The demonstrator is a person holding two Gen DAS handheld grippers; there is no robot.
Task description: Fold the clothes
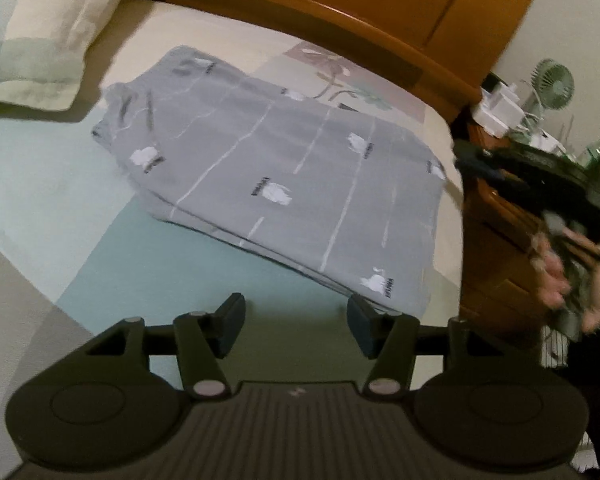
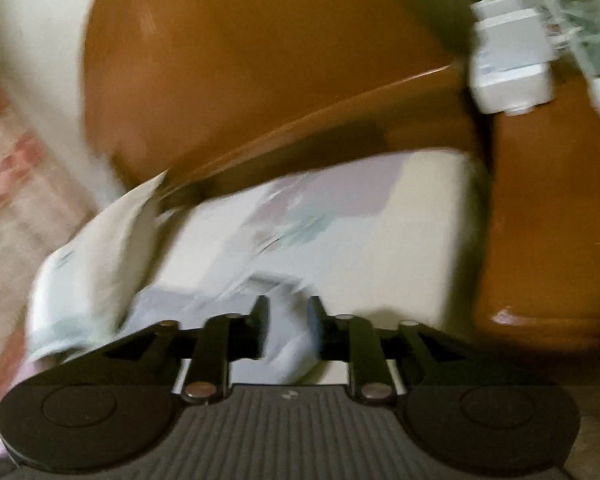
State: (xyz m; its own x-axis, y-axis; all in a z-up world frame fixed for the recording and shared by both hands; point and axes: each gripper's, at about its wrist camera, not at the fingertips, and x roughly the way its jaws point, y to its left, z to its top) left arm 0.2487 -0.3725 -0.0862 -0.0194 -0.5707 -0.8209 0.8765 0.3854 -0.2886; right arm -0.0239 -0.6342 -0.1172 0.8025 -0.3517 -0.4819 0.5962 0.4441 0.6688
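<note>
Your grey printed garment (image 1: 284,184) lies folded flat mid-frame on the bed (image 1: 60,184), both left tongs (image 1: 296,330) and right tongs (image 2: 288,332) stand apart gripping nothing, so folding looks essentially finished.

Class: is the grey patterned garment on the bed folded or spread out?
Folded: the grey garment lies as a compact rectangle with stacked layers showing along its near edge.

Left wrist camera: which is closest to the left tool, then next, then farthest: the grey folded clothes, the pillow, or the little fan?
From the left tool:
1. Grey folded clothes, just ahead on the bed.
2. Pillow, far upper left.
3. Little fan, upper right, beyond the bed's edge.
</note>
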